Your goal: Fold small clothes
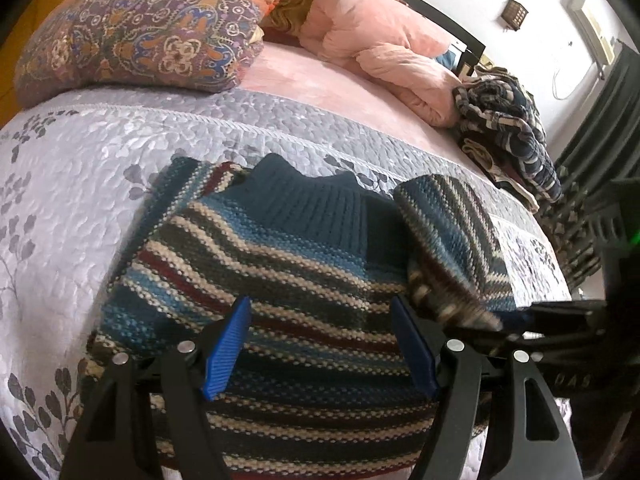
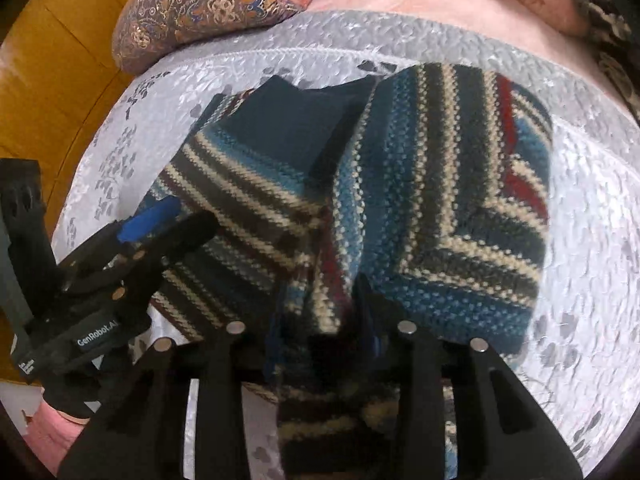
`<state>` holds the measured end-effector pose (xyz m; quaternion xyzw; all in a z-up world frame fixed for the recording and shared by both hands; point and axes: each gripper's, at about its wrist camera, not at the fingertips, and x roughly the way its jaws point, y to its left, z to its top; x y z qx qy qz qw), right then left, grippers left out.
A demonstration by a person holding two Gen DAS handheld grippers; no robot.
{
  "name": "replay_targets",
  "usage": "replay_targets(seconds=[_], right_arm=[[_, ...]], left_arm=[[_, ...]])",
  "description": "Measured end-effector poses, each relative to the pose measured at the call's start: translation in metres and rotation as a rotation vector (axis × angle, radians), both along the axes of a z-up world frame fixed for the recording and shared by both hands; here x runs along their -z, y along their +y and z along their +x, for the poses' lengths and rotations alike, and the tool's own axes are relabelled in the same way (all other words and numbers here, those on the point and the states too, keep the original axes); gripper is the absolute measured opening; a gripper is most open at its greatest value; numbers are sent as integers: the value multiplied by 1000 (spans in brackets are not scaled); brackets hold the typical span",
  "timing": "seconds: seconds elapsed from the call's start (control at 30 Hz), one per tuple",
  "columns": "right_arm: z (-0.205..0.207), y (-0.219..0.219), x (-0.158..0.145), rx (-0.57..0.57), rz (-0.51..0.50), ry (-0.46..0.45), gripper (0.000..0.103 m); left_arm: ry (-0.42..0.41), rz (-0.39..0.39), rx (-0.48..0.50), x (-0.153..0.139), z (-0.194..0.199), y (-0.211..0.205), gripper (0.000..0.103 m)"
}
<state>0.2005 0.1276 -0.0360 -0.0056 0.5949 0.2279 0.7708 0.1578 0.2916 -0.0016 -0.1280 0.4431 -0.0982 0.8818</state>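
Black tongs (image 1: 322, 344), ribbed blue pads (image 1: 228, 348)

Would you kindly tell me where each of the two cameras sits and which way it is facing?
Left wrist: on the left gripper, looking forward over the striped sweater and quilted bedspread toward the patterned pillow; its own open blue-padded fingers show.
Right wrist: on the right gripper, looking down on the sweater's folded part; its own fingers, closed on the knit, and the left gripper show.
Shared: sweater, bedspread, pillow.
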Motion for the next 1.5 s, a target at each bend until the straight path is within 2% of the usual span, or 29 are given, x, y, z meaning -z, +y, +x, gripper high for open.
replay_targets(seconds=[0.07,0.13,0.2,0.3,0.37,0.47,0.57,0.7,0.83,1.03,1.1,1.13,1.17,1.27,1.4,1.5], right_arm=[[0,1,-2,-3,29,15,35],[1,-5,-6,5,120,66,35],[3,-12,-14,21,176,76,35],[0,-38,-32,62,235,65,35],[-4,-57,-38,97,252,58,35],[-11,-94,-40,173,217,15,35],[-19,-127,-25,235,207,15,35],[-24,-152,8,282,284,75,35],[-26,-155,26,279,319,105,35],[-27,-161,34,271,383,118,35],[-27,-160,38,272,398,123,35],[-27,-160,38,271,401,124,36],[-28,-160,39,269,401,124,36],[-29,-156,42,263,389,117,39],[-29,-151,42,259,390,112,40],[-30,-153,39,259,414,112,40]], left_arm=[[2,-16,1,0,0,1,72],[4,-41,6,-1,0,1,72],[11,-72,14,-2,1,0,72],[41,-162,42,0,4,-4,72],[63,-204,64,3,7,-9,72],[97,-248,99,10,12,-22,72],[122,-258,123,17,17,-34,72],[150,-298,146,23,23,-49,72],[173,-302,160,28,29,-62,72],[190,-342,177,34,35,-79,71],[189,-340,187,32,36,-84,66],[183,-327,191,30,36,-88,59],[179,-327,197,29,37,-90,46],[169,-323,207,26,38,-96,33],[132,-280,201,21,36,-100,24],[93,-288,188,14,32,-93,21]])
